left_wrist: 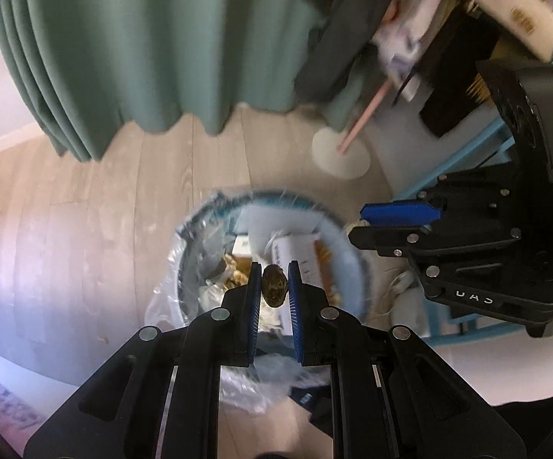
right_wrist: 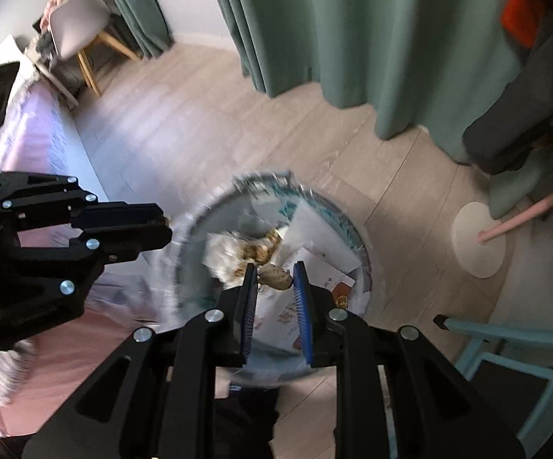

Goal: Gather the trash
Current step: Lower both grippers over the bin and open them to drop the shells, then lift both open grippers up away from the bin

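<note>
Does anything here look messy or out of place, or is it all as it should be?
Nothing stands out. Each gripper holds a small brownish scrap over the lined trash bin, which already holds paper and food waste. One tiny scrap lies on the wooden floor beside the bin; blur hides what it is.

This is a lived-in room of a home, likely a bedroom. Long green curtains (right_wrist: 352,34) hang to the pale wood-plank floor (right_wrist: 184,137) at twelve o'clock. A cushioned chair on wooden legs (right_wrist: 81,26) stands at ten o'clock beside a pink bed cover (right_wrist: 43,141). A lined waste bin (left_wrist: 347,246) full of paper sits centre, a light-blue chair (right_wrist: 505,348) at four o'clock.
</note>
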`<state>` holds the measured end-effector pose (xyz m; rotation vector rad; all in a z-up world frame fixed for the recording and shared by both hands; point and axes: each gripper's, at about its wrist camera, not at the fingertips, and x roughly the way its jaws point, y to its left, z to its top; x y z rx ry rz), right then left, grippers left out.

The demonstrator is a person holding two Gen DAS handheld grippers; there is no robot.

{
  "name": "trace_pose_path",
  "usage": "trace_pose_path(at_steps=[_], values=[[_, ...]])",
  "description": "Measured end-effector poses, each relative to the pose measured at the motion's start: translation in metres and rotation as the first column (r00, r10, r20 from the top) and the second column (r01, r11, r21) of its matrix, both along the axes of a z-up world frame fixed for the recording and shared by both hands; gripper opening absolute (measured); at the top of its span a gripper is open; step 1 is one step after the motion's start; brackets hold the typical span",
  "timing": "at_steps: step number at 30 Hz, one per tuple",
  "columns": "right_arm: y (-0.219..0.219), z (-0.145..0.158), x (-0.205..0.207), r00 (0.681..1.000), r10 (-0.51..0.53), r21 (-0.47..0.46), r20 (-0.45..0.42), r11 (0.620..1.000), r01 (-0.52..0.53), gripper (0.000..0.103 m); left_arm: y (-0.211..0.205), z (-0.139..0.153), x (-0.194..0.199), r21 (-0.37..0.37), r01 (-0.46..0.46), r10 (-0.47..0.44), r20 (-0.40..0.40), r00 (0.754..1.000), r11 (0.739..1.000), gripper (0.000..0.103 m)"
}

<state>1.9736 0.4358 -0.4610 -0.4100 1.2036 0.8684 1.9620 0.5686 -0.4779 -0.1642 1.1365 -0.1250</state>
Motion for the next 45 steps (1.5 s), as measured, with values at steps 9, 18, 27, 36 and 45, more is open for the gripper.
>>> trace_pose_path(at_steps=[9,18,27,36,45], values=[[0.005,-0.062,0.003,0.996,0.092,-0.026,-0.010,0.995,-0.092,0.020,-0.003,-0.073,0.011,0.002,0.001,0.000,-0.070,0.998,1.000,0.012],[0.005,-0.077,0.001,0.990,0.138,-0.096,0.023,0.986,-0.135,0.065,-0.002,-0.080,0.015,0.008,-0.032,0.033,-0.086,0.996,0.999,0.044],[0.002,-0.075,-0.004,0.981,0.165,-0.100,0.099,0.983,-0.155,0.096,0.008,-0.079,0.012,0.071,-0.070,0.074,-0.064,0.995,0.995,0.097],[0.000,-0.070,-0.006,0.983,0.140,-0.099,0.120,0.987,-0.129,0.096,0.012,-0.078,0.004,0.081,-0.080,0.086,-0.073,0.994,0.994,0.097],[-0.008,-0.049,-0.009,0.975,0.131,-0.089,0.177,0.989,-0.117,0.096,0.016,-0.045,-0.011,0.118,-0.118,0.118,0.001,0.993,0.986,0.097]])
